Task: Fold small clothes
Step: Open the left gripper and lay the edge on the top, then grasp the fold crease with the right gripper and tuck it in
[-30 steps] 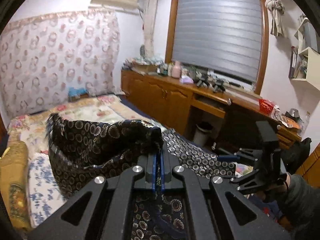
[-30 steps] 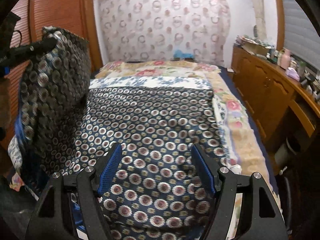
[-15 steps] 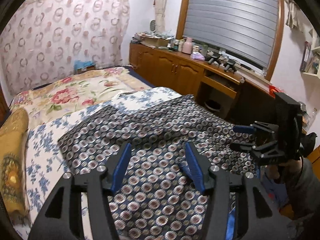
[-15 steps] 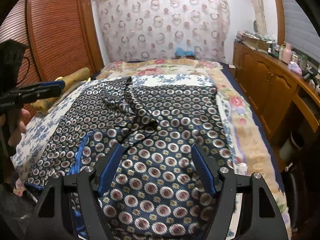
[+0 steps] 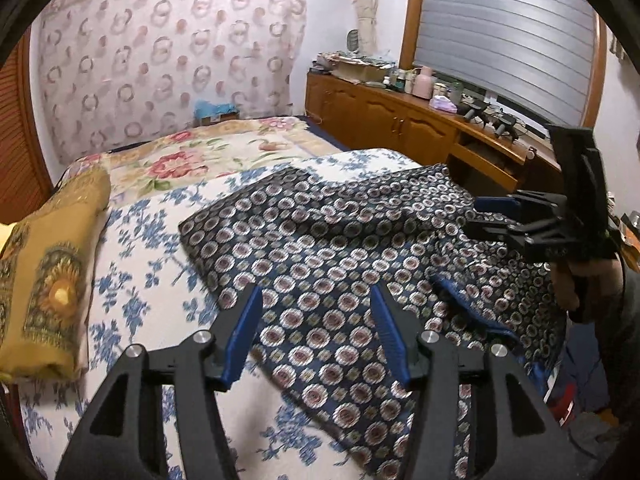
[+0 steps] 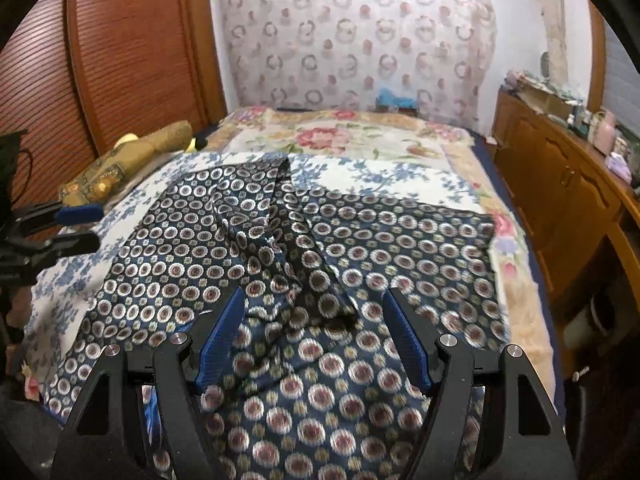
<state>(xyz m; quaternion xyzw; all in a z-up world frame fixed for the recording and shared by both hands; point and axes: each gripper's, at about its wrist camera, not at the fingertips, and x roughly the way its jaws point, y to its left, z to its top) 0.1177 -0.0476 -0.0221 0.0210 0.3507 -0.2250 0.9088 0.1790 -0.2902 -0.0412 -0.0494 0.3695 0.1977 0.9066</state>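
The dark navy silky garment with the round medallion print (image 5: 320,248) lies spread across the near half of the floral-sheeted bed (image 5: 144,240), rumpled mid-cloth, with left claw (image 5: 316,332) and right claw (image 6: 314,336) both spread, pinching nothing.

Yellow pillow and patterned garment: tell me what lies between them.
Only the blue-flowered white bedsheet separates the yellow pillow from the patterned garment; nothing else lies there, as the left wrist view shows.

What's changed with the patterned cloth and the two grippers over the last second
The left gripper let go of the patterned cloth it held raised; its jaws now stand open and empty, and the cloth has dropped flat onto the bed. The right gripper stayed open, above the cloth.
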